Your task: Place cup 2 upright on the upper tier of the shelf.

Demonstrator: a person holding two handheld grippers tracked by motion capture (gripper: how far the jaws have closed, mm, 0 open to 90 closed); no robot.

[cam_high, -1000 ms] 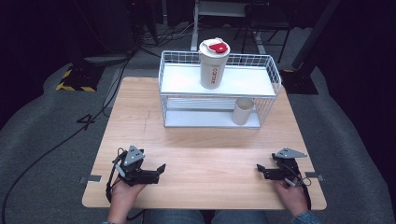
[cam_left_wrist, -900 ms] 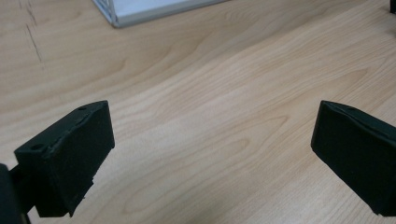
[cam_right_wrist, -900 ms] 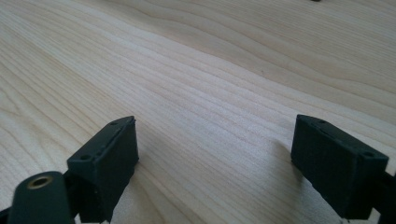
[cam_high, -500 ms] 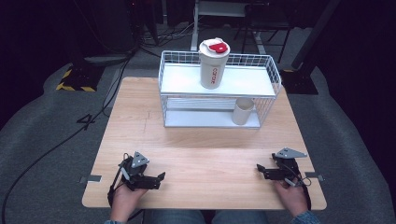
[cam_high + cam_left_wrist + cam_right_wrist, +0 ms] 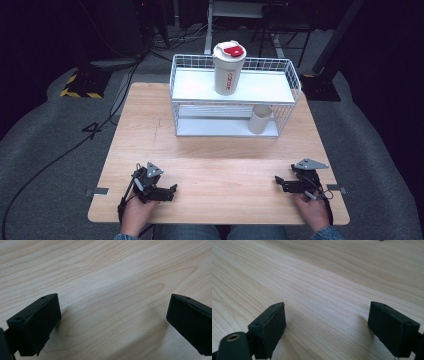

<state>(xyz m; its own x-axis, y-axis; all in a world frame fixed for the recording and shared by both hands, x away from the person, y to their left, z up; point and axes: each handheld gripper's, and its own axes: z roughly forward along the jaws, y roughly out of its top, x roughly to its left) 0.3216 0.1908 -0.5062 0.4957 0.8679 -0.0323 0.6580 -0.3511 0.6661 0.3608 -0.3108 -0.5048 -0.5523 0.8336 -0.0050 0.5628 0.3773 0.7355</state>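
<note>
Both tongs spread wide and empty, resting low on the light wooden table (image 5: 220,155): left tongs (image 5: 172,190), right tongs (image 5: 276,181). Well apart from both, in the white wire two-tier rack (image 5: 186,90): one tall cream tumbler with red lid (image 5: 229,68) on top, one cream mug (image 5: 259,119) below. Risk of toppling that tall tumbler through a high or off-centre pinch

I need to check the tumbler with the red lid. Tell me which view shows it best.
The high view: the tumbler stands upright on the top shelf of the white wire rack. The left and right gripper views look down at the wooden table, between open fingers.
</note>
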